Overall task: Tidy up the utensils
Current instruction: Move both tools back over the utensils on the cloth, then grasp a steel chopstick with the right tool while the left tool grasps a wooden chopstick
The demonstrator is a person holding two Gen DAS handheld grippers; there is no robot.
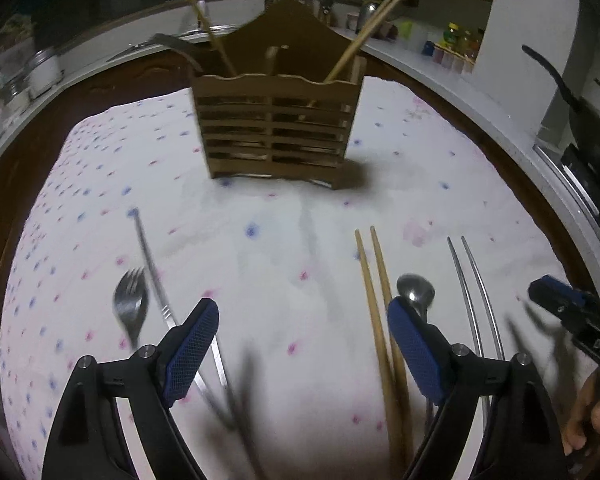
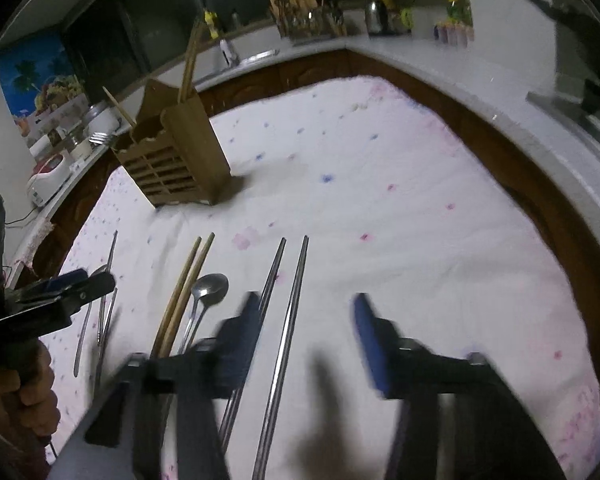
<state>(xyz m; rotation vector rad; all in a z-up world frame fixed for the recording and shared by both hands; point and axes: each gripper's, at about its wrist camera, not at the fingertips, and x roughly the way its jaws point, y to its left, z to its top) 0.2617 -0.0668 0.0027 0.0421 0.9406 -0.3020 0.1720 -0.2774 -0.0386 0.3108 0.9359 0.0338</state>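
Claws on both sides stand spread wide with nothing between their pads. The left claw (image 1: 302, 344) hovers low over the flower-dotted cloth (image 1: 260, 240) that covers the desk; bare cloth lies in its gap. Just outside its left finger (image 1: 192, 348) lie a fork (image 1: 130, 304) and a thin metal chopstick (image 1: 156, 276), the stick passing under that finger's tip. Just outside its right finger (image 1: 414, 344) lie a pair of wooden chopsticks (image 1: 374, 300) and a spoon (image 1: 416, 292), the spoon bowl showing right above the blue pad; whether the pad touches it cannot be told. Further right is a pair of metal chopsticks (image 1: 474, 292), and the right claw (image 2: 304, 332) shows at the edge of this view. From the right wrist view, that right claw is blurred yet plainly released; one of the metal chopsticks (image 2: 290, 312) lies in its gap, the other runs under its left finger (image 2: 240, 340), and neither is gripped. The wooden pair (image 2: 184, 292) and spoon (image 2: 206, 296) lie just left of it. Well beyond, upright on the cloth, stands the slatted wooden holder (image 1: 276, 124), with wooden chopsticks (image 1: 370, 24) leaning out of its top on both sides.
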